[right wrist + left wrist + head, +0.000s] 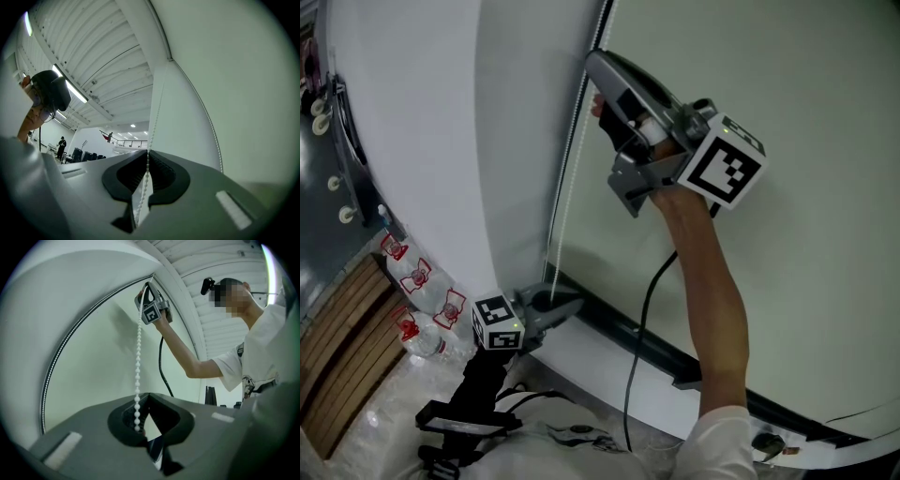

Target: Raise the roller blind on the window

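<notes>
We see brown slatted wooden boards [342,352] at lower left. Just right of the boards lie several clear plastic bottles with red labels [420,277]. Above the boards stands a dark grey panel [321,253] carrying small round white knobs [346,215].

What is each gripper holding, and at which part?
Both grip the bead chain: the right gripper high on the strand, the left gripper lower on that same strand.

light: bright, soft, even | source: ceiling strip lamps [70,89] left of the blind [243,70] | shadow: faint, on the blind | edges: fisheye bend, black corners, both gripper views | blur: near foreground soft
</notes>
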A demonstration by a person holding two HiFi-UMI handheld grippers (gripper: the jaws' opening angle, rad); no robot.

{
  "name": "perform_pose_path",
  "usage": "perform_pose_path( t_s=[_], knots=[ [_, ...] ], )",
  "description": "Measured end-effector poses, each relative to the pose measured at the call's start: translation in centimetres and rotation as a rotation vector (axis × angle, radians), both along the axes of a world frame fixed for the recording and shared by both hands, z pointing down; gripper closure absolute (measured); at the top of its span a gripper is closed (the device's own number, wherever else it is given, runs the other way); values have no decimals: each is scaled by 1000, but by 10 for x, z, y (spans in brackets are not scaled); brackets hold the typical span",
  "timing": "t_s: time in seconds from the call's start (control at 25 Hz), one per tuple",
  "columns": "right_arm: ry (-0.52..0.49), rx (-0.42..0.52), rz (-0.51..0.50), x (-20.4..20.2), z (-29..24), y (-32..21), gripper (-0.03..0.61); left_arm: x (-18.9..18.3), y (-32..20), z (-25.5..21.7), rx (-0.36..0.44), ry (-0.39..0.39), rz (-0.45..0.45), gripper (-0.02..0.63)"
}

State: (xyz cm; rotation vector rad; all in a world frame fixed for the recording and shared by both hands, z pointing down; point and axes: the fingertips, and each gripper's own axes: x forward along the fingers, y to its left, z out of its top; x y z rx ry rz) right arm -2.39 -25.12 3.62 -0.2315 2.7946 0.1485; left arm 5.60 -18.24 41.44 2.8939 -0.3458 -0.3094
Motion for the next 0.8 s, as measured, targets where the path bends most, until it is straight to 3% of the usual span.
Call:
perform_pose_path(
  t_s=[0.32, 0.8],
  knots=[
    [40, 17, 13, -2, 30, 12, 565, -2, 2, 4, 0, 3, 1, 615],
    [104, -70, 21, 2, 109, 17, 565, -1, 0, -5, 7, 2, -4, 615]
  ],
)
